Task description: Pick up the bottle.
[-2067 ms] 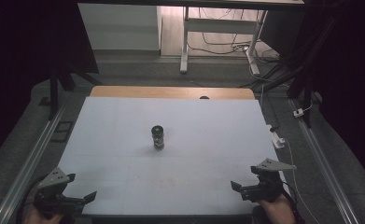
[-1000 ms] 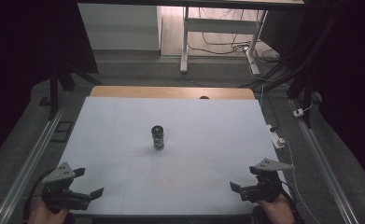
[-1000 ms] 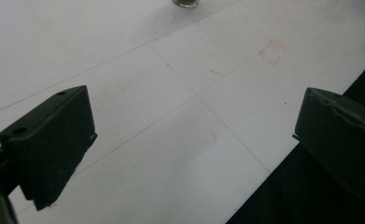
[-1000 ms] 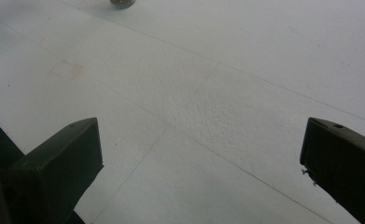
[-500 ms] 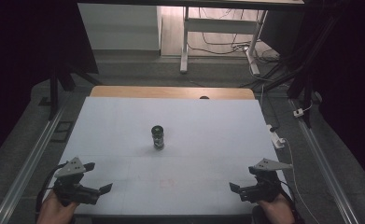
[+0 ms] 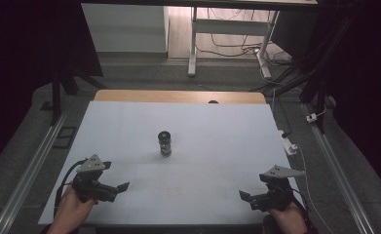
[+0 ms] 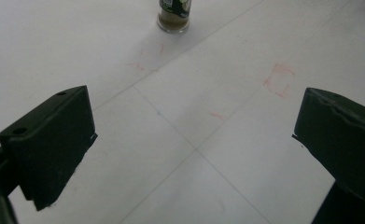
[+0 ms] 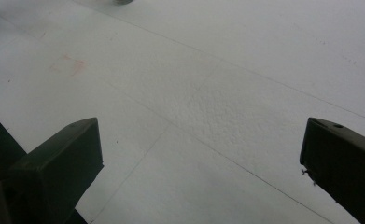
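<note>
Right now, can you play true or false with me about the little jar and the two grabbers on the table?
1. The little jar stands upright near the middle of the white table. True.
2. The left gripper is clamped on the jar. False: its jaws are wide apart and empty, with the jar farther up the table.
3. The right gripper is open and holds nothing. True.
4. The jar has a white lid. False: its lid is dark.
5. Faint red marks show on the table in the left gripper view. True.
</note>
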`<action>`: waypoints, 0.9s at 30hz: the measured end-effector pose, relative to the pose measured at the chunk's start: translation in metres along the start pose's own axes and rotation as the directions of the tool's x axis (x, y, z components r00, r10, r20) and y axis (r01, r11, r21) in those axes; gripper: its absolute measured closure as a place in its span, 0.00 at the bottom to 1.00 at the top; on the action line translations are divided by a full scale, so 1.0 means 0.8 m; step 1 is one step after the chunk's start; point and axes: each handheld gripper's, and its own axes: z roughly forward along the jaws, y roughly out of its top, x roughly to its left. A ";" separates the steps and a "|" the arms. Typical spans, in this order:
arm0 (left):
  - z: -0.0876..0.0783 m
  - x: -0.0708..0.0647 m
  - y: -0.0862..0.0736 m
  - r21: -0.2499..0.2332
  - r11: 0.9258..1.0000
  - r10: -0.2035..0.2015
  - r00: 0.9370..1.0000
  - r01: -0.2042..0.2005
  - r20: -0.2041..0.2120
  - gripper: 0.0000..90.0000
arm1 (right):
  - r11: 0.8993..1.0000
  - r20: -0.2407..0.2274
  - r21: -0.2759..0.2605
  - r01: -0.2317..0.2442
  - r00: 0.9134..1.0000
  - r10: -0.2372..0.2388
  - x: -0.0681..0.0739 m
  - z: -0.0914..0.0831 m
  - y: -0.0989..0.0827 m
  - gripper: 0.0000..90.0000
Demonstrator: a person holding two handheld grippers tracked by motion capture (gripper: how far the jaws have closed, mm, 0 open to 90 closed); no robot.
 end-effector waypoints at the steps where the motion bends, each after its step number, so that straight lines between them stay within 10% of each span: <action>1: 0.003 0.001 0.003 -0.001 1.000 0.001 1.000 -0.001 0.001 0.00 | 1.000 -0.001 0.000 0.000 1.000 0.000 0.000 0.000 0.000 0.00; 27: 0.083 0.027 0.076 0.014 0.998 0.064 0.998 -0.065 0.019 0.00 | 1.000 -0.001 -0.001 0.005 1.000 -0.005 0.001 0.000 0.000 0.00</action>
